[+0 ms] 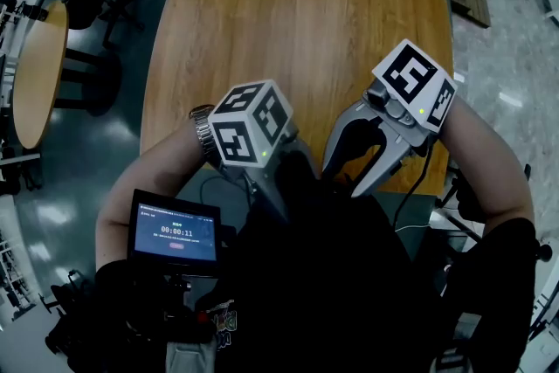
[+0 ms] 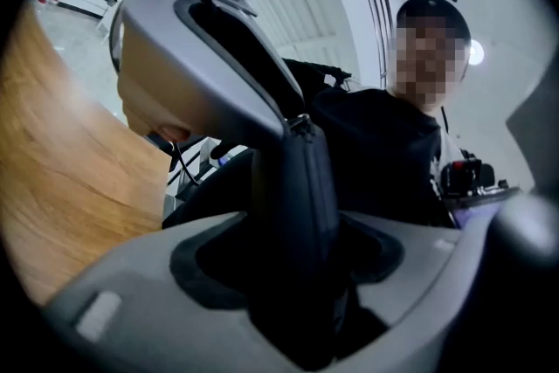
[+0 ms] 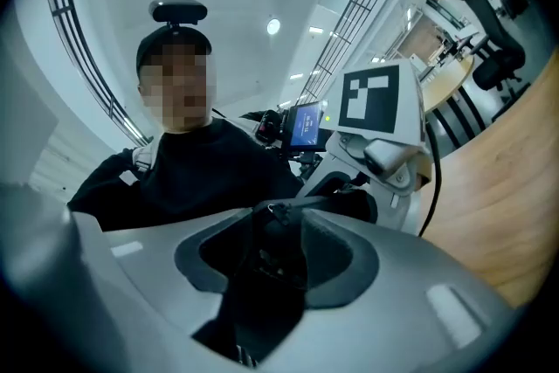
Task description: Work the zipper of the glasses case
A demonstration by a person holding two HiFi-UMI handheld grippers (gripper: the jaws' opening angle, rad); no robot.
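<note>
The black glasses case stands upright between the jaws of my left gripper, which is shut on it. Its zipper pull sits at the top end. In the head view both grippers are held close to the person's torso at the table's near edge: the left gripper and, beside it, the right gripper with its fingers spread. In the right gripper view the case's end with the zipper pull lies between the jaws of my right gripper, whose pads stand apart from it.
A wooden table stretches ahead of the grippers. A small screen showing a timer is mounted at the lower left. A round side table and office chairs stand on the floor to the left.
</note>
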